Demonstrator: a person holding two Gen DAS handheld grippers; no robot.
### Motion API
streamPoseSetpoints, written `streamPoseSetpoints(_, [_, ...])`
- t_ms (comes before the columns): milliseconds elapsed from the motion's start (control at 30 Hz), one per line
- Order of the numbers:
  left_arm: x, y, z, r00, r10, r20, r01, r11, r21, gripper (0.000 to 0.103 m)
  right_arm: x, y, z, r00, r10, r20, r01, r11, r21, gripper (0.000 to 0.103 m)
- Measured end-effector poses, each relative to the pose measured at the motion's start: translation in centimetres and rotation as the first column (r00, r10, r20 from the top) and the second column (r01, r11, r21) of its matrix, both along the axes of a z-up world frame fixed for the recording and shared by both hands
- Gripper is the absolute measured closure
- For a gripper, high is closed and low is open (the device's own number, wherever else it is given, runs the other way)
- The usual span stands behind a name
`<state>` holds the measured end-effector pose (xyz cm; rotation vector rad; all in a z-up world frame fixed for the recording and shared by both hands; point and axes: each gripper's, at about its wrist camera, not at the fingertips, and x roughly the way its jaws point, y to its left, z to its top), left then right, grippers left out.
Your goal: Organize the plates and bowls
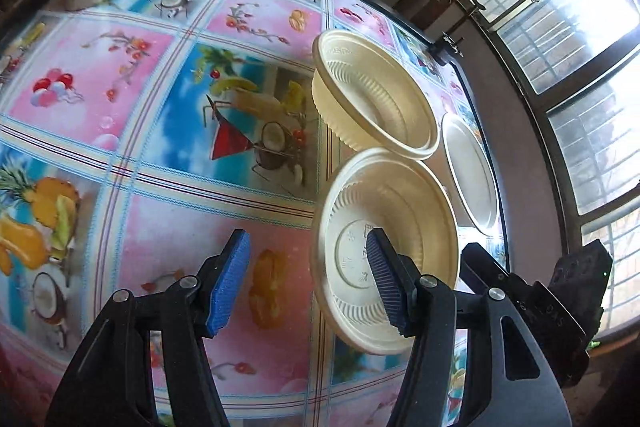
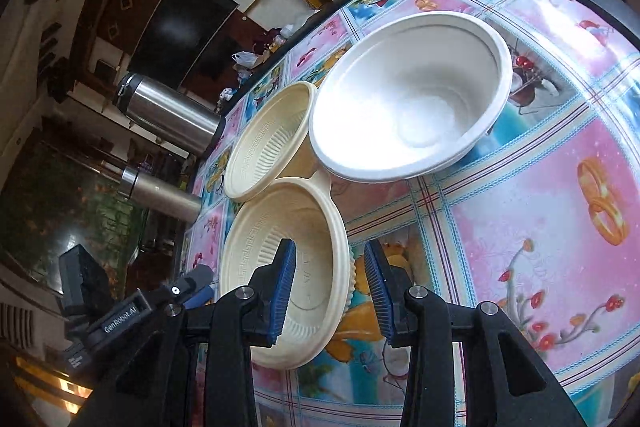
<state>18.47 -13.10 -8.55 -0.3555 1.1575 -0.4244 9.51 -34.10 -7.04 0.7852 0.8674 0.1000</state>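
Note:
Two cream ribbed bowls and a white bowl stand close together on a table with a pink and blue picture cloth. In the left wrist view the near cream bowl (image 1: 404, 223) is by my open left gripper (image 1: 304, 279), whose right finger hangs over its inside. The far cream bowl (image 1: 372, 99) and white bowl (image 1: 472, 175) lie beyond. In the right wrist view my open right gripper (image 2: 330, 291) straddles the rim of the near cream bowl (image 2: 260, 251), left finger inside, right finger outside. The far cream bowl (image 2: 268, 139) and white bowl (image 2: 408, 95) are behind.
Two steel flasks (image 2: 168, 115) (image 2: 160, 191) stand at the table's far side. The right gripper body (image 1: 560, 307) shows beside the near bowl. The table edge (image 1: 484, 155) runs close behind the white bowl, with windows (image 1: 580, 27) beyond.

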Motion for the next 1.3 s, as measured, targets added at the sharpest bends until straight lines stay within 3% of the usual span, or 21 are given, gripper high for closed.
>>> streamPoseSetpoints(167, [-0.1,0.0,-0.4,1.000,-0.029,0.001,0.029,0.998,-0.062,0.044,0.0,0.7,-0.2,1.000,0.008,-0.004,-0.008,1.000,-0.008,0.064])
streamPoseSetpoints(400, [-0.6,-0.5,0.5,0.997,-0.046,0.065,0.051,0.995,-0.081,0.046,-0.1,1.0,-0.7,1.000,-0.005,-0.010,0.005,1.000,-0.007,0.064])
streamPoseSetpoints(533, [-0.3,-0.5,0.0,0.997,-0.048,0.058,0.053,0.995,-0.085,0.058,-0.1,1.1,-0.7,1.000,-0.009,-0.002,0.009,1.000,-0.004,0.064])
streamPoseSetpoints(800, [-0.1,-0.7,-0.7,0.998,-0.048,0.045,0.052,0.995,-0.086,0.069,0.0,1.1,-0.9,1.000,-0.017,0.003,0.017,1.000,0.002,0.064])
streamPoseSetpoints(1000, [0.0,-0.6,-1.1,0.999,-0.035,0.036,0.038,0.997,-0.072,0.084,0.1,1.2,-1.0,1.000,-0.020,0.005,0.020,1.000,-0.006,0.064])
streamPoseSetpoints(1133, [0.1,-0.5,-1.5,0.999,-0.026,0.026,0.028,0.998,-0.058,0.093,0.1,1.4,-1.1,1.000,-0.023,0.001,0.023,0.999,-0.024,0.075])
streamPoseSetpoints(1300, [-0.1,-0.5,-1.6,1.000,-0.017,0.025,0.019,0.998,-0.055,0.093,0.3,1.3,-1.5,0.999,-0.037,-0.015,0.036,0.998,-0.041,0.088])
